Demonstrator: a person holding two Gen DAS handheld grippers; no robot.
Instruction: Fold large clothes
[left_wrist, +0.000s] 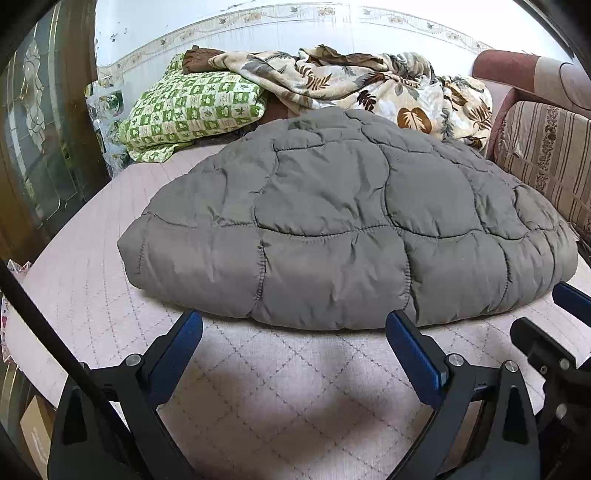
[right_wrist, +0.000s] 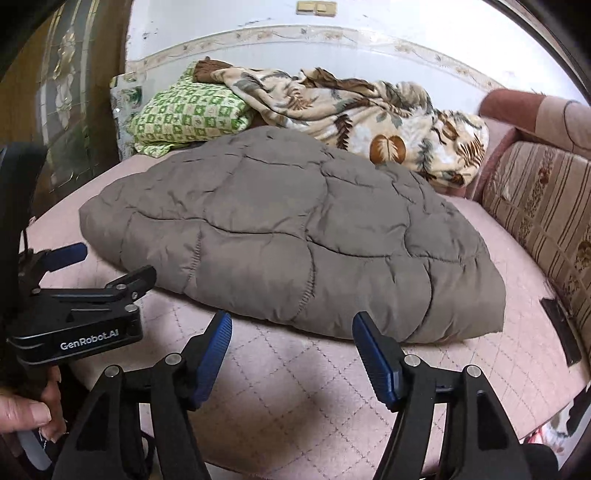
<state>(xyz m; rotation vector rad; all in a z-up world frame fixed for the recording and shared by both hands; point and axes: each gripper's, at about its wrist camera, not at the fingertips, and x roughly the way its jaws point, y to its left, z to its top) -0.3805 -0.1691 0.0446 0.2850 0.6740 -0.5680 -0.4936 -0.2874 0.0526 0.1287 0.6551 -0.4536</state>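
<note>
With both the left gripper (left_wrist: 293, 336) and right gripper (right_wrist: 291, 338) held open and empty, the puffy, seemingly folded jacket (left_wrist: 343, 225) could spring apart if released unpressed.

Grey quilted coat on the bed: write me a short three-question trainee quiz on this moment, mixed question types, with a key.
1. True or false: the left gripper is clamped on the grey quilted coat.
2. Multiple choice: what lies behind the coat, against the wall? A) a green checked pillow and a leaf-print blanket; B) a stack of books; C) a laundry basket.
3. Short answer: how do the right gripper jaws stand, and is anything between them?

Key
1. False: its jaws are apart, short of the coat's near edge.
2. A.
3. Apart, with nothing between them; only the pink quilted bed cover shows in the gap.
</note>
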